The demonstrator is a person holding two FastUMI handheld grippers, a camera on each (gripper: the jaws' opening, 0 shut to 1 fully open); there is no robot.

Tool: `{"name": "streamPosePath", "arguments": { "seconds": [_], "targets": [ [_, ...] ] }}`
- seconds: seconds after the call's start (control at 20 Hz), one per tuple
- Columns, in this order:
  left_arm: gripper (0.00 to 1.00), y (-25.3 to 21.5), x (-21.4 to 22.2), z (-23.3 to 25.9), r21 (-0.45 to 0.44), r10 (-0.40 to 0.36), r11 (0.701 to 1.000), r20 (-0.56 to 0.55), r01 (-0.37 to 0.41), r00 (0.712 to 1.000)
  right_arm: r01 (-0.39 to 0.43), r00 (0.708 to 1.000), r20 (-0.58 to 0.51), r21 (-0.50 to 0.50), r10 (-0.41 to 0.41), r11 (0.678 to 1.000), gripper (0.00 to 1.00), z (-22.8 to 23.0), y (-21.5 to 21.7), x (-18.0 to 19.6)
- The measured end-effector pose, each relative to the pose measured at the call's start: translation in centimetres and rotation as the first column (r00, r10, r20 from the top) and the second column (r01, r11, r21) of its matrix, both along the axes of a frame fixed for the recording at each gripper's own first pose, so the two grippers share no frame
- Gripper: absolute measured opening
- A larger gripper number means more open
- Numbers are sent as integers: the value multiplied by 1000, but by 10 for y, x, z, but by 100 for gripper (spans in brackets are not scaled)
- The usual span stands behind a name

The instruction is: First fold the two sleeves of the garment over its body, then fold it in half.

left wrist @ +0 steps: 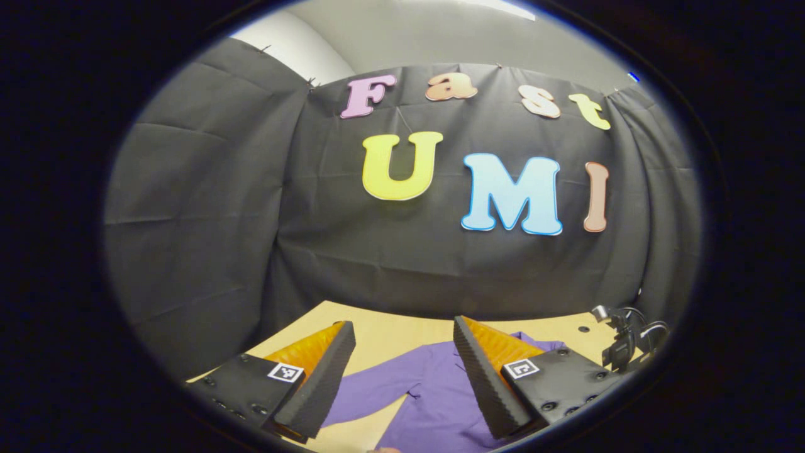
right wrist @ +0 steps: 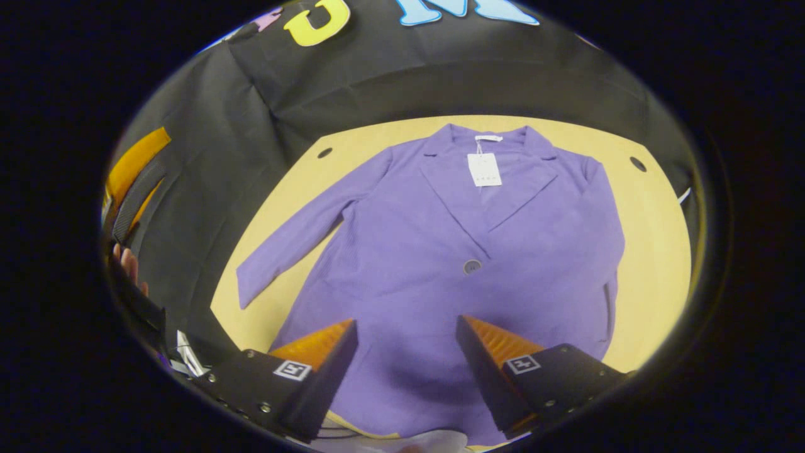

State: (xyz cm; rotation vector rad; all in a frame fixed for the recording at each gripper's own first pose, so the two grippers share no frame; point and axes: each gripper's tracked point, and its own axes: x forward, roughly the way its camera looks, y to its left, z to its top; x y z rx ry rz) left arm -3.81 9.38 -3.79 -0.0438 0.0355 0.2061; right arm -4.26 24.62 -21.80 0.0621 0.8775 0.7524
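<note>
The purple jacket (right wrist: 440, 251) lies flat on the table (right wrist: 654, 251), one sleeve (right wrist: 302, 233) spread outward. Both the left gripper (left wrist: 402, 371) and the right gripper (right wrist: 405, 371) hover with fingers apart, holding nothing.

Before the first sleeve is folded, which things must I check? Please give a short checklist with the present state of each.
1. Jacket lies flat, front up: ok.
2. Outstretched sleeve free to grasp: ok.
3. Other sleeve spread out: not ok, it lies along the body.
4. Right gripper jaws open, empty: ok.
5. Left gripper jaws open, empty: ok.
6. Table room beside the garment: ok.
</note>
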Motion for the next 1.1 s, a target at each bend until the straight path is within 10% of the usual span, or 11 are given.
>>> {"name": "streamPosePath", "arguments": {
  "seconds": [0.3, 0.55, 0.9, 1.1],
  "targets": [
    [100, 28, 9, -30, -58, 79, 995, -69, -83, 994, 97, 980, 165, 83, -110, 992, 95, 58, -25, 16],
    [100, 90, 4, -70, -96, 217, 967, -168, -235, 962, 221, 885, 371, 194, -280, 956, 95, 124, -68, 43],
    [100, 188, -28, -145, -180, 394, 862, -349, -473, 851, 339, 663, 605, 282, -440, 898, 94, 198, -126, 55],
    [99, 236, -56, -199, -184, 472, 776, -465, -603, 749, 352, 655, 620, 256, -433, 900, 94, 194, -134, 52]
  ]
}}
